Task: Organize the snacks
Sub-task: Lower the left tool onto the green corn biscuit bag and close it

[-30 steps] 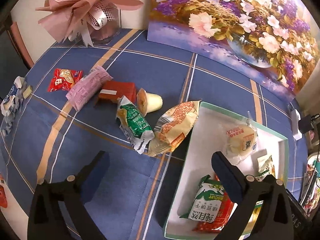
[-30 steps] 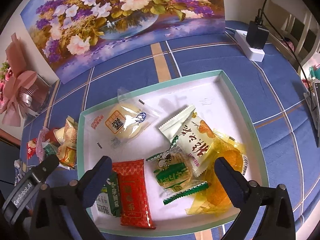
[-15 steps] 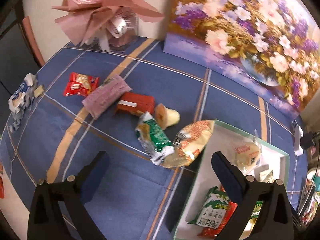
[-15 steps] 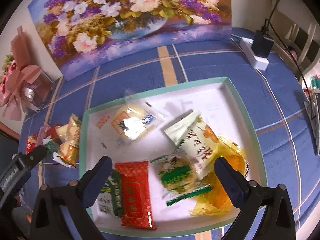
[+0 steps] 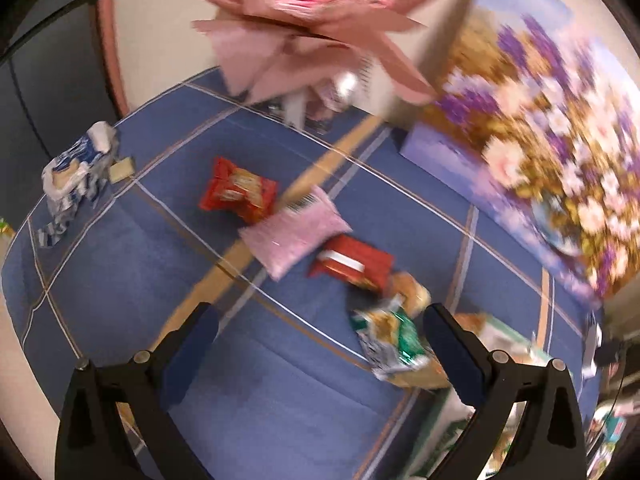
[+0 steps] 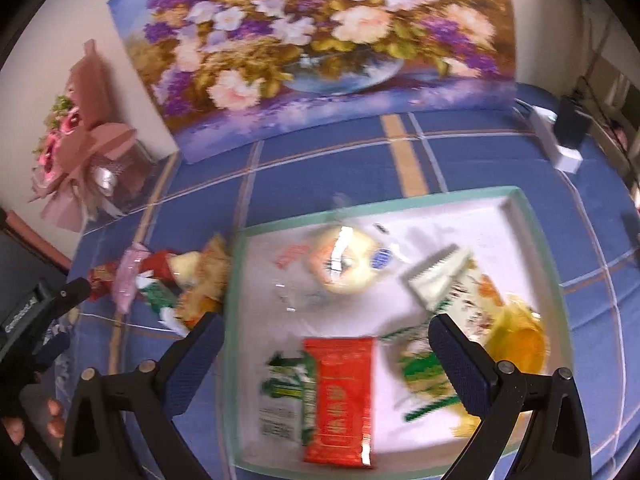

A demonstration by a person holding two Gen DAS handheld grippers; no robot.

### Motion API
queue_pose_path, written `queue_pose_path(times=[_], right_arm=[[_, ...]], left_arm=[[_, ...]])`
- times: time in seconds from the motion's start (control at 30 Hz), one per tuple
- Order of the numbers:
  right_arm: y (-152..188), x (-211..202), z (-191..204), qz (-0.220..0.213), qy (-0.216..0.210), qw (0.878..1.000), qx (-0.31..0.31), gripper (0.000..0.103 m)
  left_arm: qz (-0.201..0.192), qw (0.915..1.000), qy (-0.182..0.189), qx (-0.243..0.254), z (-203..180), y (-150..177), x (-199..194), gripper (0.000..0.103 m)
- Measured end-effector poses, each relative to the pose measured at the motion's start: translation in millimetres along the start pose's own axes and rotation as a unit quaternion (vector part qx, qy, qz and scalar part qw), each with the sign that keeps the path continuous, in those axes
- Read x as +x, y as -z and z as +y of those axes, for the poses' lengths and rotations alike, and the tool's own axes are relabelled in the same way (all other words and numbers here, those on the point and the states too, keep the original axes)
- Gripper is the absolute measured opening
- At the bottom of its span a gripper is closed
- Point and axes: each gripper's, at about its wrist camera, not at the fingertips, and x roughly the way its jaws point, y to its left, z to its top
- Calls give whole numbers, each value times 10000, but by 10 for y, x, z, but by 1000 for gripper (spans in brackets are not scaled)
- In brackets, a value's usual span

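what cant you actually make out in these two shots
- Left wrist view: motion blur smears the bouquet and the painting; print on the loose snacks, like the green packet, is unreadable.
- Left wrist view: the tray is mostly hidden behind the left gripper, whose jaws are open.
- Right wrist view: blur makes the red packet text illegible; the open right gripper covers the tray's near corners.

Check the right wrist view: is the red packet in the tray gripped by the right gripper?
No. The red packet lies flat in the tray, while the right gripper is open with its fingers spread wide, holding nothing.
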Motion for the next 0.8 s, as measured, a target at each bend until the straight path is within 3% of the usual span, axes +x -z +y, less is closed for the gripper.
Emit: queue_pose_path(times=[0.1,0.23,0.33,0.5,0.7,0.8], right_arm=[[-11,6,222,-96,41,9996,-250,103],[-12,63,508,-89,-210,9986,-477,103],[2,170,719,2,-252,9976,-644,102],[1,368,904,186,-302,9967,-732,89],[-33,589,982,360,-421,9956,-756,74],[-49,685,1005,431,-457,9953,-731,66]], left_arm=[[-5,9995,-50,-322,241,-68,57,102],[108,9974,-80,-715,507,-126,181,102],[279,9963,55,-810,575,-142,279,102],[663,9909,471,-1073,544,-97,465,102],[1148,9829,1021,-1011,285,9,746,102],[1259,9819,1122,-865,132,54,820,102]])
